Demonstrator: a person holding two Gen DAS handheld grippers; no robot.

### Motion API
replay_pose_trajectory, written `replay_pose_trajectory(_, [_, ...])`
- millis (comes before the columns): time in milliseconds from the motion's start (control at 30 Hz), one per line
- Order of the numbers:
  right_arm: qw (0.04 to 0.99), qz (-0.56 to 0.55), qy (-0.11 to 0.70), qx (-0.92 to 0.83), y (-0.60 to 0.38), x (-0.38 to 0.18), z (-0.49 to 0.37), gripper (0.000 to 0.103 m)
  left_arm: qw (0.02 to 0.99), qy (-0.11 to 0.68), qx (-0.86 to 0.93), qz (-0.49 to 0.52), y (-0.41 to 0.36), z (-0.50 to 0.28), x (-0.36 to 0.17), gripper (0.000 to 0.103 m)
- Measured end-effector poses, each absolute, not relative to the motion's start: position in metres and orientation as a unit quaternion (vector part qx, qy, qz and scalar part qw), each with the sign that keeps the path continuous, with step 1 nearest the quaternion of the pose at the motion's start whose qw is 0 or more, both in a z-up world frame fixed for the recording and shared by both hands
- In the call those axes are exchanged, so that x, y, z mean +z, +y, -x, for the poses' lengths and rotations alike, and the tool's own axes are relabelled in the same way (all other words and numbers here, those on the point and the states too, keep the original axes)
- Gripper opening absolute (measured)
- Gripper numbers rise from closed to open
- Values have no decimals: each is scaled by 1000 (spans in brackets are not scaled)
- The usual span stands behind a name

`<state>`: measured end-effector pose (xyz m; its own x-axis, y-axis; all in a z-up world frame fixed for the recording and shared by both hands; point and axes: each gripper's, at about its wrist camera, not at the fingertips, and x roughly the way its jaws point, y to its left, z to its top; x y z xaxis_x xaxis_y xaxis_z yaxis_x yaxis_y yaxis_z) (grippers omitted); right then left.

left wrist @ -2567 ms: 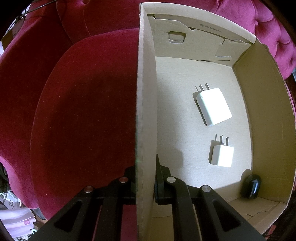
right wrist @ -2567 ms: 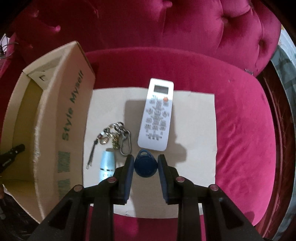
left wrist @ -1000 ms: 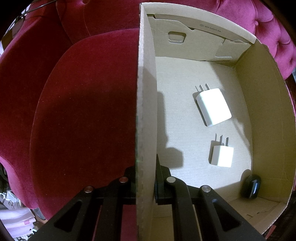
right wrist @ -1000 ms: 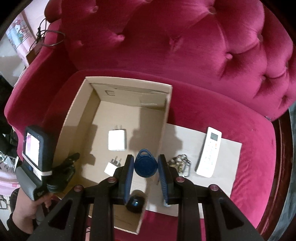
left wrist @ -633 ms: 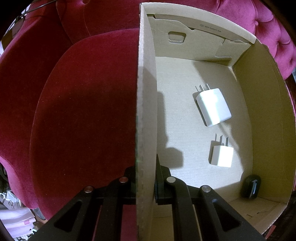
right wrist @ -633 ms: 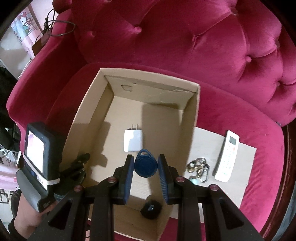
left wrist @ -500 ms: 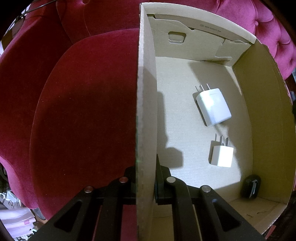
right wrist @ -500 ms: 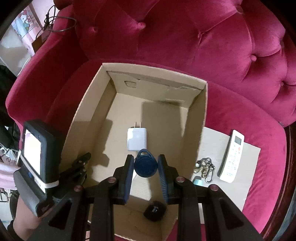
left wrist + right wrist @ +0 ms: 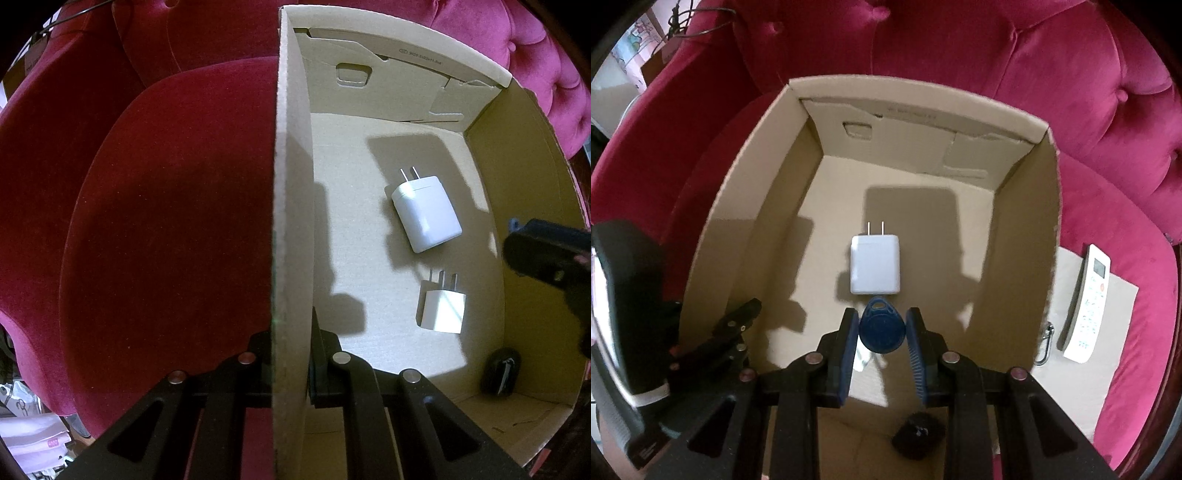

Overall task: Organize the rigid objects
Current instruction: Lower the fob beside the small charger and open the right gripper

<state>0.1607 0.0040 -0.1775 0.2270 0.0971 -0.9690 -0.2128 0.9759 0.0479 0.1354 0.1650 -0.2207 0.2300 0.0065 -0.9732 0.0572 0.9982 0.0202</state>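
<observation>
Plastic, hard and very light: the blue key fob looked like a small teardrop tag with smooth flat faces and a thin rim, stiff enough to take a firm pinch and unlikely to break if let fall a little way, though its slick sides could let it twist or slide between pads. Taking it by the two curved edges across its widest part, as here, seemed the soundest hold.

The right hand-held gripper had its blue pads pressed on either side of the fob, jaws only narrowly apart, clenched on it. It hung inside the cardboard box, above the floor near the front wall, with the fob just in front of the large white charger that lay in the middle of the floor. A small white charger lay nearer the front wall, and a black rounded object sat in the front right corner.

The left hand-held gripper was clamped tight on the box's left wall, one finger outside and one inside, steadying it on the red sofa seat.

Outside the box's right wall, a white remote rested on a cardboard sheet.
</observation>
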Motion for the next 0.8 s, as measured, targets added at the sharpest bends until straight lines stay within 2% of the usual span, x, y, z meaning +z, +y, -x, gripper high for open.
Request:
replay_pose_trajectory(433, [774, 40, 626, 83, 4, -210, -163, 28, 784, 620, -16, -27, 163, -135, -220, 10])
replay_pose_trajectory(800, [780, 40, 619, 87, 6, -206, -163, 30, 784, 620, -16, -26, 163, -136, -218, 11])
